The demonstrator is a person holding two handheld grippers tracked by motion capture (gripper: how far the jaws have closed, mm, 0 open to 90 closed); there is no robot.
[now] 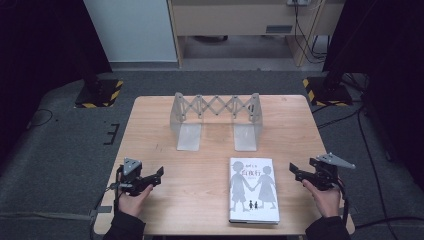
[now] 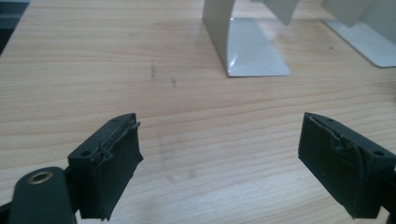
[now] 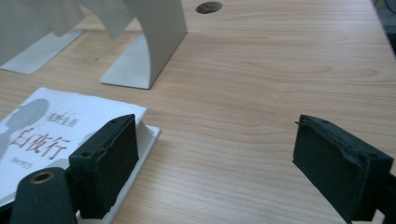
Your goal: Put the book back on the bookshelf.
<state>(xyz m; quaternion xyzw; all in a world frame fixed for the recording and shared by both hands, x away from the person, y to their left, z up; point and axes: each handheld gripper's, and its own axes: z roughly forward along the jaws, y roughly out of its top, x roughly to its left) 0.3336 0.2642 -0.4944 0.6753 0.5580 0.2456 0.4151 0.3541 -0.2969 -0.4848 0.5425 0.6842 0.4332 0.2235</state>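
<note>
Jaws on both my grippers stand apart, gripping nothing. My right gripper (image 1: 300, 172) is nearer the book (image 1: 253, 190), which lies flat by the worktop's (image 1: 210, 165) near edge, long axis running front to back.

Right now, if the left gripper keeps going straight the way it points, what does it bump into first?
Probably the grey folding book stand. The left gripper is open, with bare table ahead before it.
</note>
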